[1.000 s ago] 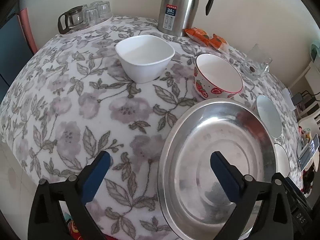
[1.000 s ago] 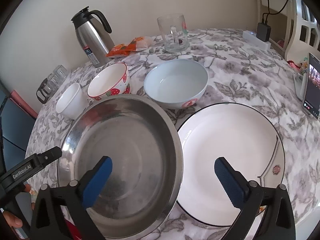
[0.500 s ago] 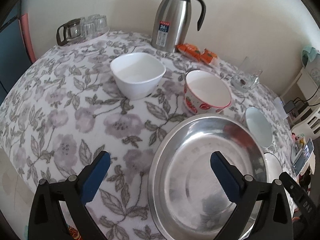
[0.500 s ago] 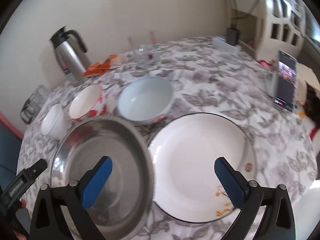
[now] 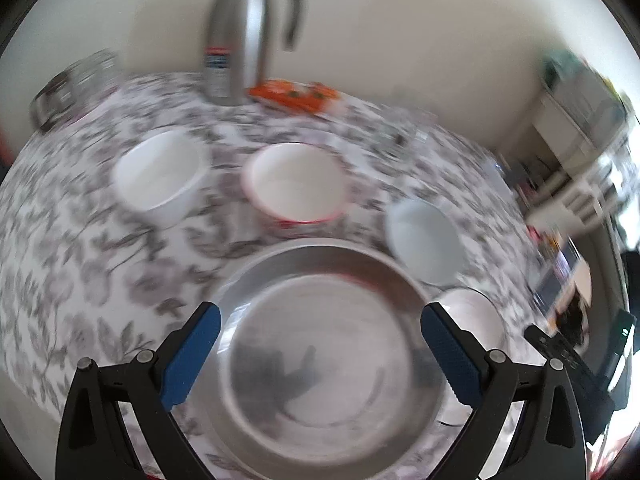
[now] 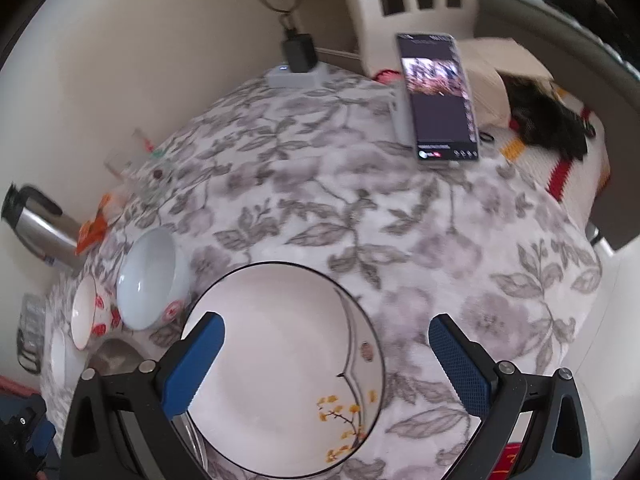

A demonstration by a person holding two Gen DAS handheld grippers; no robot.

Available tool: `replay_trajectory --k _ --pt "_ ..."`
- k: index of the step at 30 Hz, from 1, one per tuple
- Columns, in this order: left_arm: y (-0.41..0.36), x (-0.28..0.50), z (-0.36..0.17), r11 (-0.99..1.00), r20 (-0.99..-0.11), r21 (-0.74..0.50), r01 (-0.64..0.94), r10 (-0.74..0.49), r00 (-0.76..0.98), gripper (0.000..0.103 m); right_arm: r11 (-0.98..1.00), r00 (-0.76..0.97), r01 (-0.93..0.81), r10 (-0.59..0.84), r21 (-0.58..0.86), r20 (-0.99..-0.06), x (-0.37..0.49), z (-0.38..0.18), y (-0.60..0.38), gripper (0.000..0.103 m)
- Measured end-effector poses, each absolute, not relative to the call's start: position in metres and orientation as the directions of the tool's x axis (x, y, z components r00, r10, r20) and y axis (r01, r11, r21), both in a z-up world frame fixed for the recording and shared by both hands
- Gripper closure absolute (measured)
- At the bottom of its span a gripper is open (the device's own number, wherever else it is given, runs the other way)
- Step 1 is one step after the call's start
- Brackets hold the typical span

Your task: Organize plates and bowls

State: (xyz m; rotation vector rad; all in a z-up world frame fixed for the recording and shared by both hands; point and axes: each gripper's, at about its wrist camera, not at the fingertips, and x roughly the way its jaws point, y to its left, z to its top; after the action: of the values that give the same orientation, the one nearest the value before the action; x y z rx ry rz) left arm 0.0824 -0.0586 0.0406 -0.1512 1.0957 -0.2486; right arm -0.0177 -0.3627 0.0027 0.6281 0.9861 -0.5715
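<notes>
Plates & bowls all loose on tabletop [image 6: 400,224], both hand-held grippers wide & empty.

Steel pan [image 5: 320,344] sits nearest you: stiff, prob. light, slick, so pinch the rim, not the wall. White plate [image 6: 280,360] just beside it: ceramic, chips easily, low rim, so take its edge. Pale blue bowl [image 6: 148,280], strawberry bowl [image 6: 86,320] & white bowl [image 5: 158,168] line up behind; grip rims. Your left hand-held gripper [image 5: 320,352] hovers over the pan, right hand-held gripper [image 6: 326,364] over the plate's right edge, both angled down.

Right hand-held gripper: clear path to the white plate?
Probably yes. The right hand-held gripper is open just above the white plate, with nothing between them; the pale blue bowl sits off to its left.
</notes>
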Motion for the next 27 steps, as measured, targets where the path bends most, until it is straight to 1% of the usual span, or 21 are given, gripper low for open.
replay_trajectory --k 4,7,10,12,13,14,16,18,20,22,24,26,27 --pt "-0.110 0.091 0.042 0.929 -0.870 -0.260 0.264 -0.344 0.353 0.003 0.665 0.413 0.715 -0.153 0.215 -0.898 -0.025 -0.003 -0.372 0.000" --pt "-0.142 0.092 0.036 0.914 -0.886 -0.233 0.332 -0.340 0.316 0.003 0.639 0.403 0.732 -0.127 0.236 -0.906 -0.031 -0.011 -0.379 0.000" --pt "-0.167 0.095 0.026 0.894 -0.898 -0.233 0.383 -0.349 0.268 0.003 0.618 0.397 0.746 -0.112 0.249 -0.911 -0.033 -0.017 -0.385 0.000" --pt "-0.181 0.101 0.017 0.885 -0.911 -0.226 0.406 -0.340 0.233 0.003 0.597 0.394 0.757 -0.089 0.268 -0.915 -0.035 -0.022 -0.388 0.002" --pt "-0.187 0.103 0.013 0.883 -0.918 -0.220 0.415 -0.331 0.218 0.004 0.586 0.393 0.760 -0.071 0.280 -0.917 -0.035 -0.024 -0.389 0.005" --pt "-0.192 0.106 0.008 0.880 -0.926 -0.212 0.424 -0.320 0.201 0.005 0.581 0.394 0.760 -0.055 0.292 -0.917 -0.035 -0.026 -0.389 0.009" --pt "-0.200 0.111 0.000 0.874 -0.937 -0.208 0.439 -0.307 0.167 0.015 0.581 0.392 0.756 -0.034 0.301 -0.920 -0.034 -0.029 -0.388 0.013" --pt "-0.206 0.116 -0.007 0.869 -0.946 -0.215 0.446 -0.298 0.125 0.021 0.584 0.392 0.750 -0.014 0.311 -0.920 -0.032 -0.032 -0.387 0.014" --pt "-0.213 0.120 -0.011 0.867 -0.956 -0.193 0.459 -0.272 0.110 0.023 0.592 0.390 0.741 0.003 0.315 -0.921 -0.030 -0.033 -0.385 0.020" --pt "-0.219 0.123 -0.014 0.862 -0.962 -0.173 0.476 -0.251 0.104 0.024 0.597 0.391 0.734 0.016 0.323 -0.920 -0.029 -0.034 -0.383 0.021" --pt "-0.224 0.126 -0.016 0.854 -0.964 -0.182 0.488 -0.253 0.082 0.024 0.597 0.392 0.732 0.025 0.328 -0.920 -0.029 -0.035 -0.383 0.024" --pt "-0.229 0.126 -0.018 0.845 -0.966 -0.186 0.501 -0.251 0.066 0.029 0.596 0.386 0.734 0.026 0.325 -0.922 -0.029 -0.036 -0.384 0.030" --pt "-0.231 0.126 -0.019 0.842 -0.968 -0.182 0.508 -0.245 0.060 0.032 0.596 0.382 0.736 0.029 0.323 -0.924 -0.028 -0.037 -0.384 0.031"
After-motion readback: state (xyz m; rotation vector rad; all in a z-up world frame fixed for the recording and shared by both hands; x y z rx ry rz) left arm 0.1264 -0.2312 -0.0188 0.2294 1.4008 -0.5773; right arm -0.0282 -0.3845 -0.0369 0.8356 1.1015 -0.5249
